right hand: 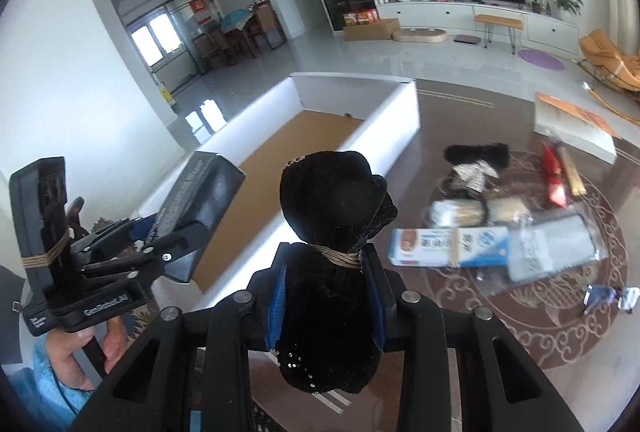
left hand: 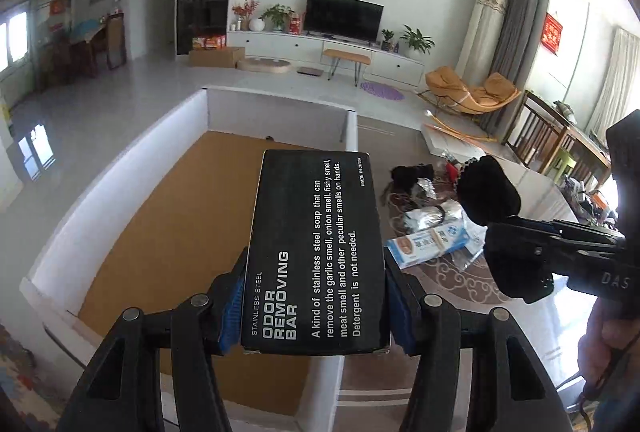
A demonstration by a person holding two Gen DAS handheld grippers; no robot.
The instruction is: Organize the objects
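My left gripper (left hand: 314, 306) is shut on a flat black box (left hand: 316, 252) printed "ODOR REMOVING BAR", held above the near end of an open white carton (left hand: 120, 168) with a brown cardboard floor. The same black box (right hand: 200, 192) and left gripper (right hand: 160, 232) show at the left of the right wrist view. My right gripper (right hand: 332, 302) is shut on a black velvet pouch (right hand: 336, 200) tied with twine, lifted over the glass table beside the carton (right hand: 392, 128). In the left wrist view the pouch (left hand: 488, 192) and right gripper (left hand: 516, 252) hang at the right.
On the patterned glass table (right hand: 540, 312) lie a blue-and-white packet (right hand: 448, 242), a clear plastic bag (right hand: 560, 248), a fuzzy black item with a silver bow (right hand: 476, 156), a red packet (right hand: 554, 176) and a white board (right hand: 572, 124). A hand (right hand: 80, 352) holds the left gripper's handle.
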